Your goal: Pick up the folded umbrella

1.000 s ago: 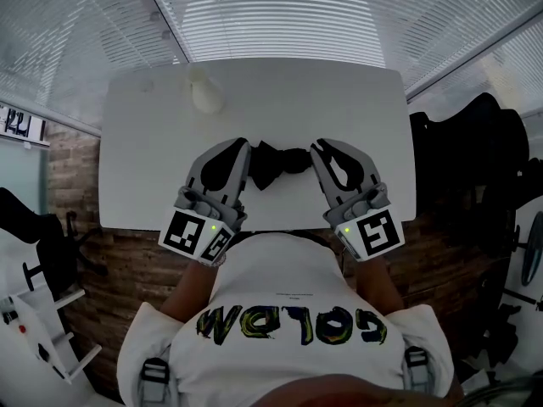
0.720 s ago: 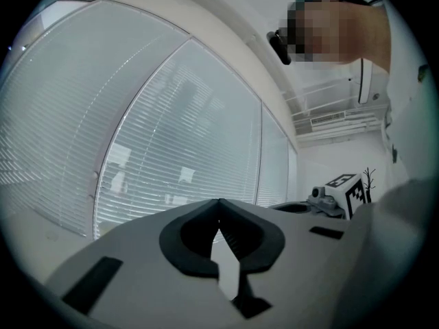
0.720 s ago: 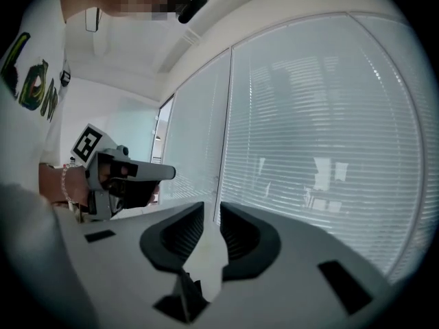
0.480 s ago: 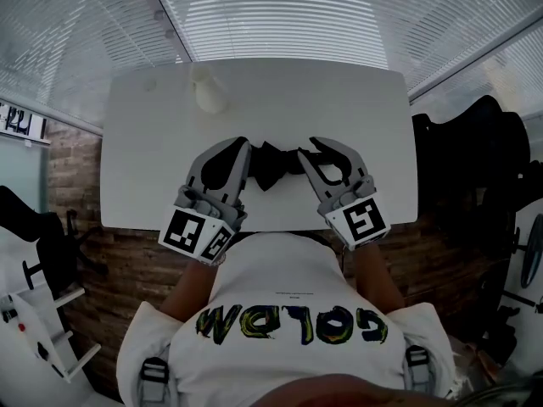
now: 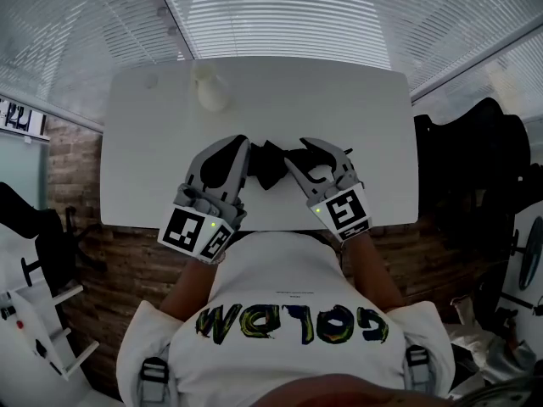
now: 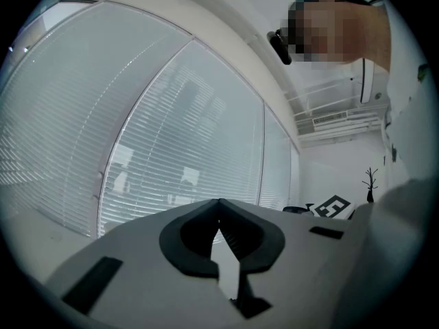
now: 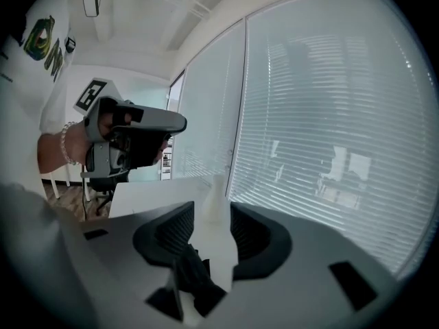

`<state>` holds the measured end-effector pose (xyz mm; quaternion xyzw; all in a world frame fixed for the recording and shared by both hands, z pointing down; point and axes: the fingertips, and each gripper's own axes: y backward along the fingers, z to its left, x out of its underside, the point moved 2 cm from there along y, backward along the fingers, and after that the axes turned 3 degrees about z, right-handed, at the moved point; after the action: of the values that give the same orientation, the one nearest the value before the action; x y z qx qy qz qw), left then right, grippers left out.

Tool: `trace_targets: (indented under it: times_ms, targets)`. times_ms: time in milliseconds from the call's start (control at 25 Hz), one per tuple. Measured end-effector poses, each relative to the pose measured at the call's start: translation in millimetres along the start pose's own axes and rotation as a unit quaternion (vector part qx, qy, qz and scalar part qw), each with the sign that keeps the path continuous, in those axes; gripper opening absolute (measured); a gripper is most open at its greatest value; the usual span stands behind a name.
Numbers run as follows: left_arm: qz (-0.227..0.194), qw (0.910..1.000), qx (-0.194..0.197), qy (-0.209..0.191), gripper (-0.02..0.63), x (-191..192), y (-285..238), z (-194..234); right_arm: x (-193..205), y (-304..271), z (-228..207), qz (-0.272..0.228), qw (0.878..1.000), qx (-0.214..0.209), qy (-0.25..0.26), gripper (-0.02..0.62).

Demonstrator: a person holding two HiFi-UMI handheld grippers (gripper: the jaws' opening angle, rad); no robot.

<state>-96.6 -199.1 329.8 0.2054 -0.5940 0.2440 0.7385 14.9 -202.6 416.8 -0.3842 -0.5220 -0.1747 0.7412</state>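
The folded umbrella (image 5: 273,161) is a black bundle lying near the front middle of the white table (image 5: 153,168). My left gripper (image 5: 240,145) sits just left of it, pointing level, with its tips (image 6: 219,201) touching and nothing between them. My right gripper (image 5: 310,148) is tilted down at the umbrella's right end and its jaws are opening. In the right gripper view the black umbrella fabric (image 7: 188,274) lies low between those jaws (image 7: 212,208), and the pads do not press on it. The left gripper (image 7: 180,123) shows there too, in a hand.
A white cone-shaped object (image 5: 209,94) stands at the table's back left. Window blinds (image 5: 280,15) run behind the table. A black office chair (image 5: 471,151) is to the right, and a white stand (image 5: 42,320) to the lower left.
My right gripper has dropped and swung left onto the umbrella's right end, and its jaws have spread apart. The left gripper and the umbrella have stayed where they were.
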Motion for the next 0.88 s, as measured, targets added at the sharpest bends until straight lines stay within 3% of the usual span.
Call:
trace_targets:
  times_ms: [480, 880]
  targets:
    - [0.000, 1.0000, -0.006, 0.006, 0.011, 3.2, 2.1, 5.9, 39.0, -33.3, 15.1, 0.053, 0.998, -0.045, -0.002, 0.229]
    - [0.002, 0.9999, -0.009, 0.007, 0.011, 4.1, -0.4, 8.7, 65.7, -62.5, 23.6, 0.101, 0.991, -0.081, 0.034, 0.295]
